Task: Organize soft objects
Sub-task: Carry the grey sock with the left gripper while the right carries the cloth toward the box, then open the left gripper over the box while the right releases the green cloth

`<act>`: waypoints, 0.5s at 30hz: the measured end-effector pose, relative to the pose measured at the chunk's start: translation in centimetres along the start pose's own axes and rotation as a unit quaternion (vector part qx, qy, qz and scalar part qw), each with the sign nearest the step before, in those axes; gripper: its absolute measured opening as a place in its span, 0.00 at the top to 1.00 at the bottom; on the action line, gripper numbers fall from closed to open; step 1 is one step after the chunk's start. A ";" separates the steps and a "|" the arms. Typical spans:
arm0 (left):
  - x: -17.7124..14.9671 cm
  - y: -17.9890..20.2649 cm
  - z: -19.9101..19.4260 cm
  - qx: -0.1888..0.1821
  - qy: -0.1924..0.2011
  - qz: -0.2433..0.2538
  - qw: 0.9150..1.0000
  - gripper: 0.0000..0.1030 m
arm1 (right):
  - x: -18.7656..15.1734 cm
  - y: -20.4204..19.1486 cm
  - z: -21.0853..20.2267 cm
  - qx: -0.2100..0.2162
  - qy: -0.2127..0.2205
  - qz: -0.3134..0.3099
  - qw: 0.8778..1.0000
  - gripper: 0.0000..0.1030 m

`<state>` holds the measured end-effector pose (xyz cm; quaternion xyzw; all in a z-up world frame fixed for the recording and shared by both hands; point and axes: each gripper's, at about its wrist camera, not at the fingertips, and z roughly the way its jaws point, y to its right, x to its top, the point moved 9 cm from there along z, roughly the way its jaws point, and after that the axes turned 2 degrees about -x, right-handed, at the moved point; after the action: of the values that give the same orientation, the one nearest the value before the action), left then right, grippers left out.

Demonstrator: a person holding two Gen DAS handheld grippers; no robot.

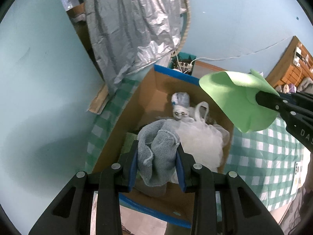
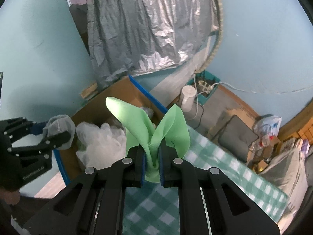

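Checked tablecloth, box alongside: left gripper clamps grey towel, right gripper pinches green cloth, whose loose flaps might snag the rim

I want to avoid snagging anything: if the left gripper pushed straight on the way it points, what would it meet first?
Probably the fluffy white stuffing in the open cardboard box, straight ahead of the left gripper and its grey towel; depth is unclear.
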<state>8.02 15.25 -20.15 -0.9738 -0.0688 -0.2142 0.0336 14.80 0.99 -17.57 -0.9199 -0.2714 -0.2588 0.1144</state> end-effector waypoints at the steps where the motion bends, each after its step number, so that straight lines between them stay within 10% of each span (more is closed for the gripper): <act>1: 0.1 -0.3 0.3 0.000 -0.002 -0.003 1.000 0.67 | 0.4 -0.3 0.4 0.001 -0.002 -0.004 1.000 0.91; 15: 1.6 -2.5 4.2 -0.007 -0.020 -0.022 1.000 0.66 | 3.6 -3.7 6.1 0.011 -0.037 -0.029 0.999 0.91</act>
<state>10.82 18.33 -23.22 -0.9763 -0.0898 -0.1960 0.0208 17.86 7.76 -20.46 -0.9192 -0.3052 -0.2249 0.1063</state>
